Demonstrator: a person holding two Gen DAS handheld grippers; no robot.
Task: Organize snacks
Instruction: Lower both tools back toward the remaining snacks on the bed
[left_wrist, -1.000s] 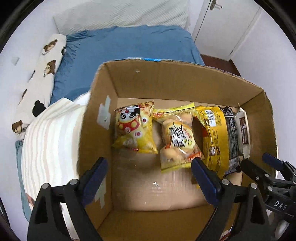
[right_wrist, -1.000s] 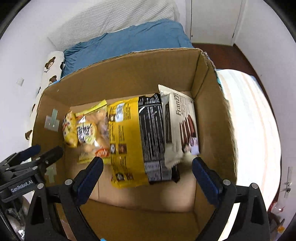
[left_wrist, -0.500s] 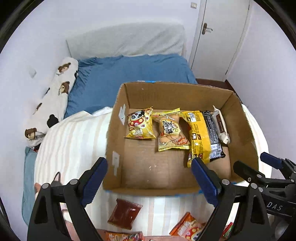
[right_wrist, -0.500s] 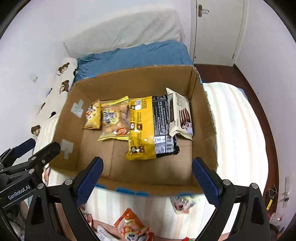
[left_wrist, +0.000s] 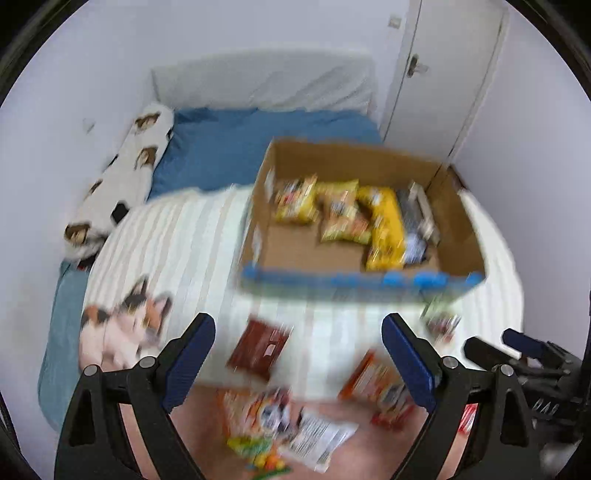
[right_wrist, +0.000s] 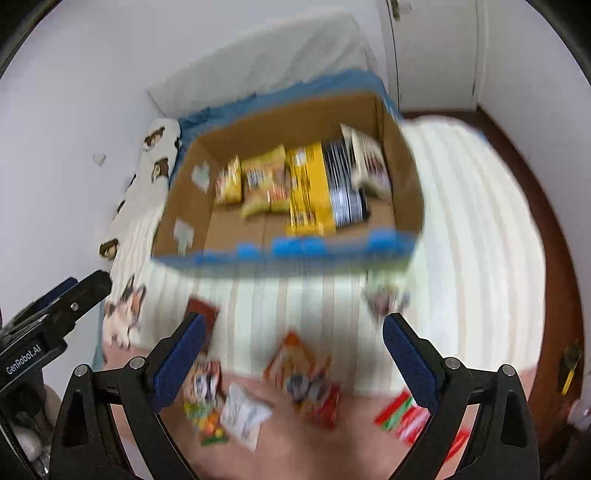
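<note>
Cardboard box is sitting on the striped blanket of the bed, its near wall edged with blue tape. Both views are blurring with motion.

Contents, seen from the left wrist: four packets are lying side by side along the far part of the box floor. From the left: small yellow packet, yellow snack bag, large yellow-and-black pack, white-and-brown pack leaning near the right wall. The near half of the box floor is showing bare cardboard.

Loose snacks are lying outside the box, on the blanket in front of its near wall:
- dark red packet, just ahead of the left tool
- orange packet, near the left tool's right finger
- colourful packet with a white back label, on the pink bedding at the bottom edge
- small pale packet, close to the box's near right corner
- red-and-green packet, beside the right tool's right finger

Left tool: fingers are standing wide apart, nothing between the pads. It is hanging over the loose packets, touching none.

Right tool: fingers are likewise standing wide apart, holding nothing, over the orange packet and its neighbours. Each tool is showing at the edge of the other's view, side by side.

Surroundings: blue sheet behind the box, bear-print pillow along the left wall, cat-print cushion near the left tool, white door at upper right.
</note>
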